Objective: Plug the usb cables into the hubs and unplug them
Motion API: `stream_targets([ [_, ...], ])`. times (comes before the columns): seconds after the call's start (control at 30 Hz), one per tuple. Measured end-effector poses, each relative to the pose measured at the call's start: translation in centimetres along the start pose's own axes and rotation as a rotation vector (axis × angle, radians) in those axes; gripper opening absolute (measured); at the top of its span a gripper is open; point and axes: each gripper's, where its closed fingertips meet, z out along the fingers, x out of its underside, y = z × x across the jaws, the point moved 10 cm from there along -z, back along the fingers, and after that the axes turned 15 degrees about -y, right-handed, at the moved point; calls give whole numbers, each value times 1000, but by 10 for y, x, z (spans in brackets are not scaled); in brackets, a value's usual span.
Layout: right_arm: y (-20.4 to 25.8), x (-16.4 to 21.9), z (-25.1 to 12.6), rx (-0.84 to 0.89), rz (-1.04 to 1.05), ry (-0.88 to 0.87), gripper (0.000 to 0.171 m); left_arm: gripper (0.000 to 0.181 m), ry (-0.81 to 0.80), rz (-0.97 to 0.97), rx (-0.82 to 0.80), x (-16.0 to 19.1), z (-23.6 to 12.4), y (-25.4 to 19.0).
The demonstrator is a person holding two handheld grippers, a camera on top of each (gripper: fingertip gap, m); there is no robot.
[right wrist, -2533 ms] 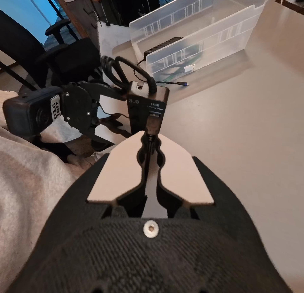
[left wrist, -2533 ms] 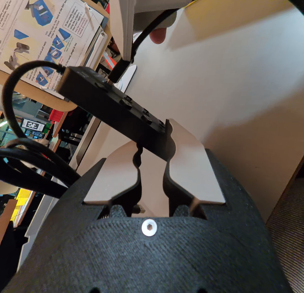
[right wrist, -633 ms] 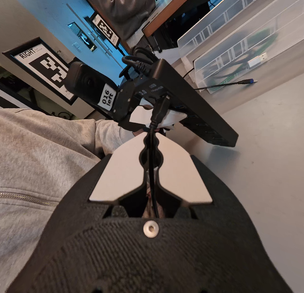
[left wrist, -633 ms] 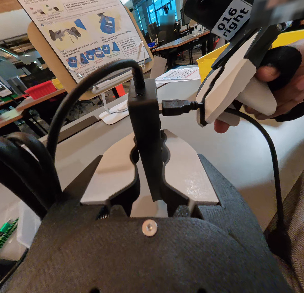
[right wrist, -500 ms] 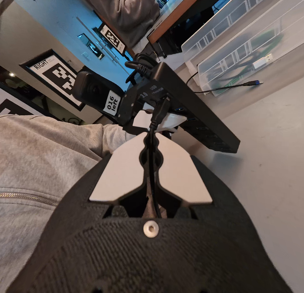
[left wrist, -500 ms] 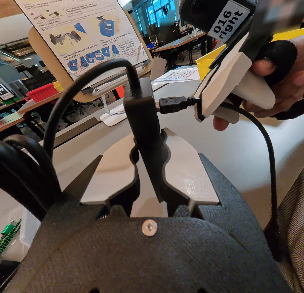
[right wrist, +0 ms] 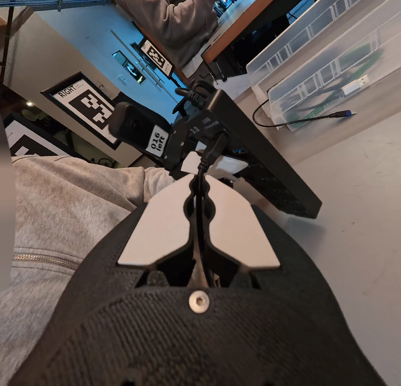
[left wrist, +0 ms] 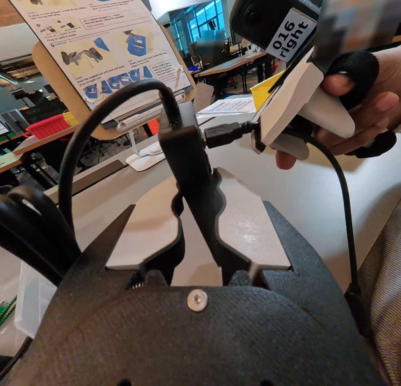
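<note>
Left gripper (left wrist: 196, 193) clamped on black USB hub (left wrist: 191, 158), held above tabletop (left wrist: 293, 193). Right gripper (right wrist: 199, 188) pinched on cable (right wrist: 200, 213) behind plug (left wrist: 223, 133). Plug seated in end port; other ports look empty. Unplugging still ahead.

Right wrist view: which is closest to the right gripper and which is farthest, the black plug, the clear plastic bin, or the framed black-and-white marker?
1. black plug, straight ahead of the right gripper.
2. clear plastic bin, on the table, upper right.
3. framed black-and-white marker, far wall, upper left.
</note>
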Motion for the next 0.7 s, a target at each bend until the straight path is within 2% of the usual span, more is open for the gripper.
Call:
stream_targets([
  [0.2,8,-3,1,-82,16,-28,6,31,-76,-20,22,1,-2,-4],
  [0.33,11,-6,1,-90,9,-47,6,45,-92,-2,33,1,0,-8],
  [0.57,15,-3,9,-175,83,-82,7,59,-33,-50,50,10,4,-11],
  [0.7,20,-2,16,-244,111,-105,7,58,-3,-124,50,14,0,-8],
])
